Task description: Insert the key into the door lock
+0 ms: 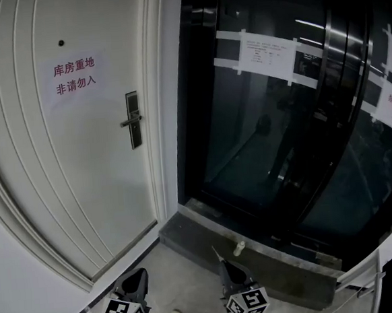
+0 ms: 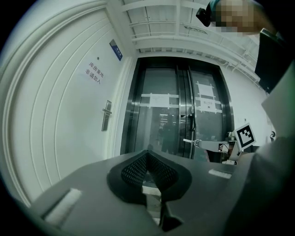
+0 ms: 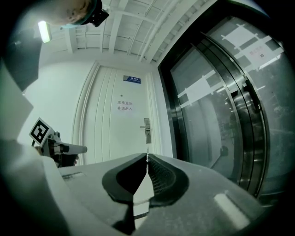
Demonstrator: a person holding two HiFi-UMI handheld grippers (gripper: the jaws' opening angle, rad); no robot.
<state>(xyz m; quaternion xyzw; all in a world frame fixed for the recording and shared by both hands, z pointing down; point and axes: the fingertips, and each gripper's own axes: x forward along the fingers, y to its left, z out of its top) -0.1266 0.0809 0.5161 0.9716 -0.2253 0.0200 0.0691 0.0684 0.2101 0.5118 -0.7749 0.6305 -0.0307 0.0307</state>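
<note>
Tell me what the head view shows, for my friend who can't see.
A white door with a metal handle and a red-lettered sign stands ahead, beside dark glass doors. At the bottom, the right gripper holds a thin key; the left gripper is shut, empty.

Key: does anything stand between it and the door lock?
Nothing visible does. The right gripper holds the key, and only floor lies between it and the lock on the door.

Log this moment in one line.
right gripper: shut on key | left gripper: shut, empty | lock: not yet reached
</note>
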